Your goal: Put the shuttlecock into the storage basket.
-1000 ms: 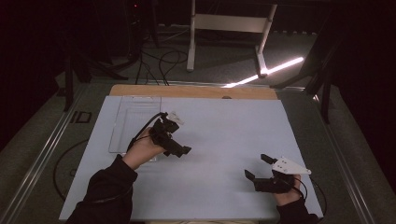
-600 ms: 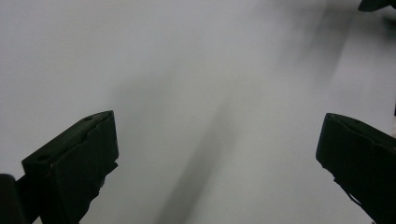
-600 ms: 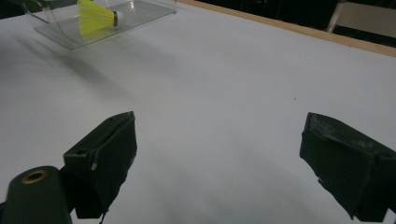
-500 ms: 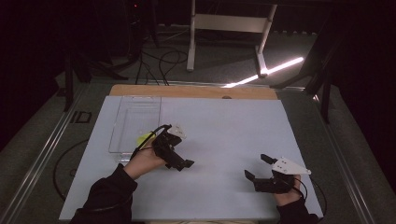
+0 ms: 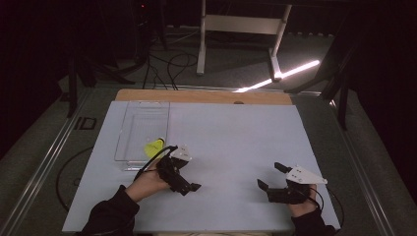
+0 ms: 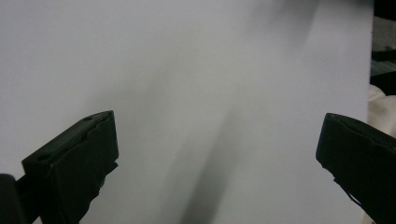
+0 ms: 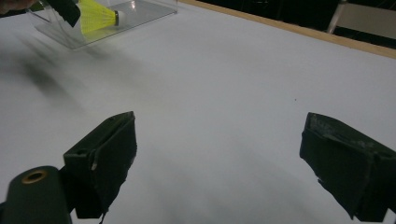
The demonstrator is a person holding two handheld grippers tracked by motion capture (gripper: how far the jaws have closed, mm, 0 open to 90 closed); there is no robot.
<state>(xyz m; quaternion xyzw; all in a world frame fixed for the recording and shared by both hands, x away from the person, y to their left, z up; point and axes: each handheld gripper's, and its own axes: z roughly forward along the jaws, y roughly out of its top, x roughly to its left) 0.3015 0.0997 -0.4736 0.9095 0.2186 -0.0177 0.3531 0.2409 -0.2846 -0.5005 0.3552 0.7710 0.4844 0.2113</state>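
Note:
A yellow shuttlecock [image 5: 154, 146] lies in the near right corner of a clear plastic tray [image 5: 140, 118] at the table's left. In the right gripper view the shuttlecock [image 7: 95, 16] and the tray [image 7: 140, 11] appear at the far upper left. My left gripper [image 5: 184, 183] is just near and right of the tray, over bare white table. Its jaws stand wide open with nothing between them [image 6: 217, 149]. My right gripper [image 5: 271, 176] rests near the front right of the table, open and holding nothing [image 7: 219, 154].
The white table top [image 5: 231, 132] has a wooden strip [image 5: 206, 97] along its far edge. Beyond it stand a metal stand's legs [image 5: 236, 29] and floor cables [image 5: 172, 59] in a dark room. A black cable [image 5: 147, 167] trails from my left gripper.
My left gripper has drawn back from the tray's near edge toward the person. The yellow shuttlecock now shows in the tray. The right gripper has stayed put.

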